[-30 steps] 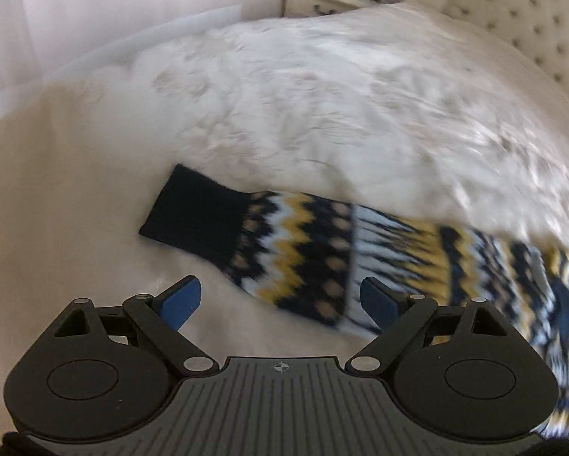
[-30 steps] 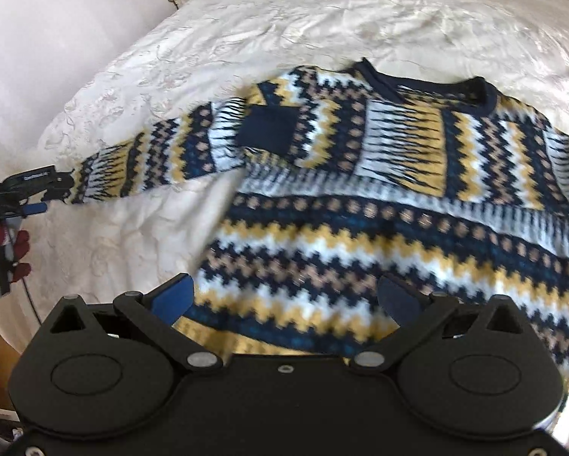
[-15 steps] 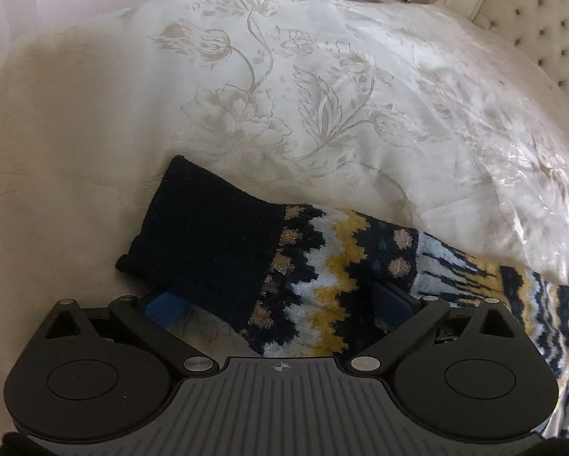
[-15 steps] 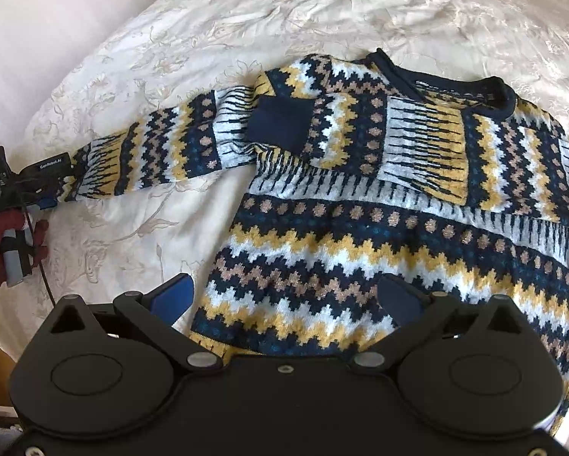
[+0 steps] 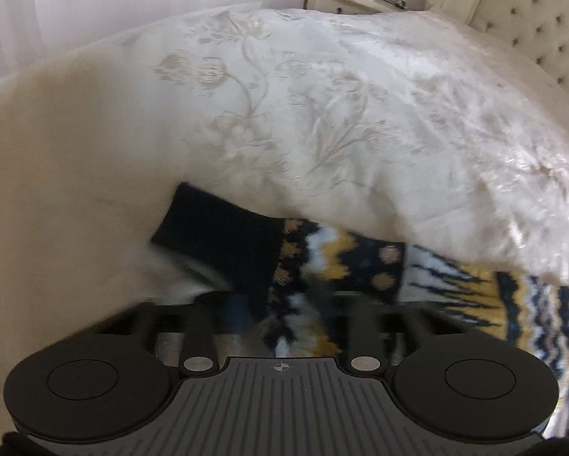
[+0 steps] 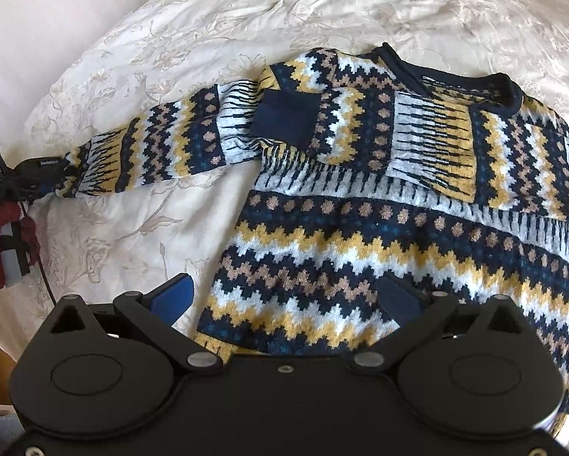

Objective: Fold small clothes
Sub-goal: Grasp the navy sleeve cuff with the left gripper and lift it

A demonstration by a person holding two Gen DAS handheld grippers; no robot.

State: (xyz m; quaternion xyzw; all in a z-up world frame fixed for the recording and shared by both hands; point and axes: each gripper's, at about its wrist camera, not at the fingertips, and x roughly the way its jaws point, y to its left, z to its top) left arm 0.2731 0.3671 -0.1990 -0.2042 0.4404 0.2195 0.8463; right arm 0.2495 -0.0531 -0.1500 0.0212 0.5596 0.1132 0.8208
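While the patterned sweater lay spread on the cream bedspread, I had the left gripper clamped on the outstretched sleeve, just behind its navy cuff; its jaws had just been closing, with the knit between them. That grip at the sleeve's end looked chosen so the whole sleeve could be carried across the body in one move, matching the other sleeve, which already lay folded over the chest with its cuff near the shoulder. My right gripper hung with its jaws wide apart over the sweater's lower left corner, the hem between the blue pads but unpinched, placed, I judged, to steady the body or to take the hem next. A small white label on the left gripper's finger and another inside the collar were too small to read; no brand could be made out.
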